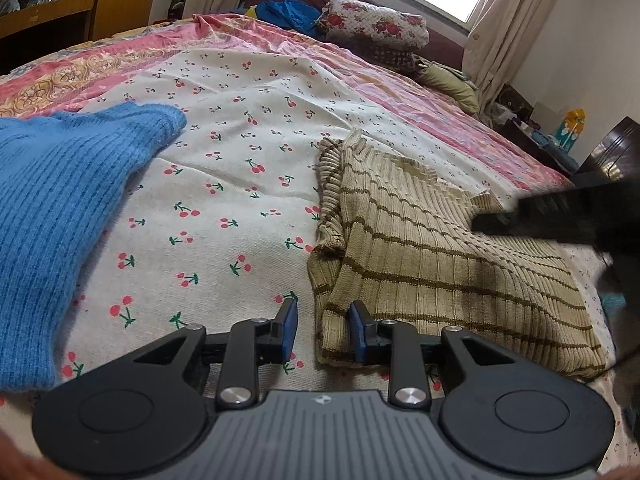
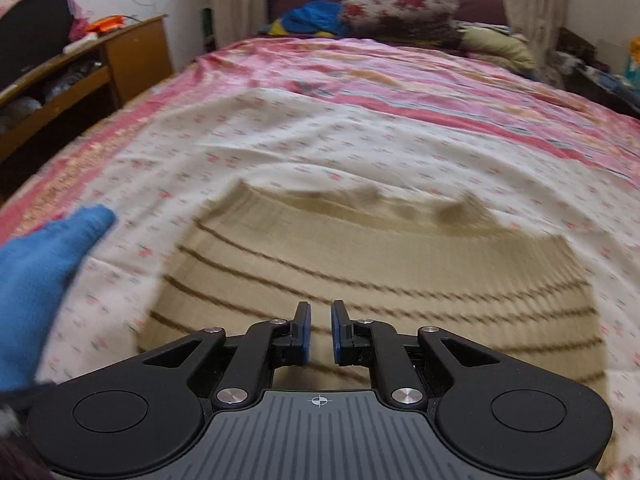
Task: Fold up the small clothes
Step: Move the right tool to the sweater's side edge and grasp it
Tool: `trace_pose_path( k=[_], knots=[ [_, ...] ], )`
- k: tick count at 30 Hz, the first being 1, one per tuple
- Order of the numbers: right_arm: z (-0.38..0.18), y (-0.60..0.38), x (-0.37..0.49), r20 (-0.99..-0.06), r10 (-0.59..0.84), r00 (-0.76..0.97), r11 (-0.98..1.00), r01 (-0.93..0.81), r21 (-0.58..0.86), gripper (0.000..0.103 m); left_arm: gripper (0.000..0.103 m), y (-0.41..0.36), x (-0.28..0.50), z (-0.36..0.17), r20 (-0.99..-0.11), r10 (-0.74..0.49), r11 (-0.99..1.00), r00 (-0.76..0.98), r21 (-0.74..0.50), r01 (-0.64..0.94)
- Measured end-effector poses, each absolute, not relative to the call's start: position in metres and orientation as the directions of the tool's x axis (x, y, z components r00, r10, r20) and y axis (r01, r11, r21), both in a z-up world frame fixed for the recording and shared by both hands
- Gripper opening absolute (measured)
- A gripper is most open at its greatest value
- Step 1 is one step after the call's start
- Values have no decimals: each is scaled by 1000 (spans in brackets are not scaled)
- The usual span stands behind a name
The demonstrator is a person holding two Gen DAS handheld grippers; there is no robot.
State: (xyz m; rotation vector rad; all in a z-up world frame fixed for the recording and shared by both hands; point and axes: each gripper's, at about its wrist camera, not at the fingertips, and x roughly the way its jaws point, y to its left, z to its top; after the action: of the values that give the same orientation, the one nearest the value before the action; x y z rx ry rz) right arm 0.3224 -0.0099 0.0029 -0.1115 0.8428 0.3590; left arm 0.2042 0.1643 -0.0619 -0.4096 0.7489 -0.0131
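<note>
- Across the bed, a white cherry-print sheet lay over a pink patterned bedspread, with a floral pillow under the window.
- We saw the beige striped sweater lying flat on the sheet, and a blue knit sweater to its left, well apart from it.
- Our left gripper stood with its jaws apart, straddling the striped sweater's near left edge, not closed on it.
- Our right gripper hovered over the same sweater's lower part, jaws slightly apart and holding nothing; that view was blurred.
</note>
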Motion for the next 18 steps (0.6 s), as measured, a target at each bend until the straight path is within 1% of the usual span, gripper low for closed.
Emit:
trace_pose_path(
  k=[6, 13, 14, 15, 18],
  knots=[
    [-4, 43, 344, -749, 337, 570, 898, -433, 75, 17, 35, 165, 204, -62, -659, -161, 921, 735, -368, -128],
    [-17, 80, 374, -778, 333, 533, 897, -433, 87, 19, 35, 168, 206, -64, -656, -181, 913, 733, -389, -123],
    [-18, 81, 376, -779, 333, 532, 898, -431, 89, 21, 35, 168, 206, -64, -656, -181, 913, 733, -388, -122],
    [-19, 83, 378, -781, 335, 527, 897, -431, 94, 25, 35, 168, 206, -63, -656, -181, 914, 732, -387, -121],
    [-22, 90, 382, -796, 328, 509, 898, -429, 95, 31, 35, 168, 206, -64, -656, -182, 915, 733, -386, -119]
  ],
)
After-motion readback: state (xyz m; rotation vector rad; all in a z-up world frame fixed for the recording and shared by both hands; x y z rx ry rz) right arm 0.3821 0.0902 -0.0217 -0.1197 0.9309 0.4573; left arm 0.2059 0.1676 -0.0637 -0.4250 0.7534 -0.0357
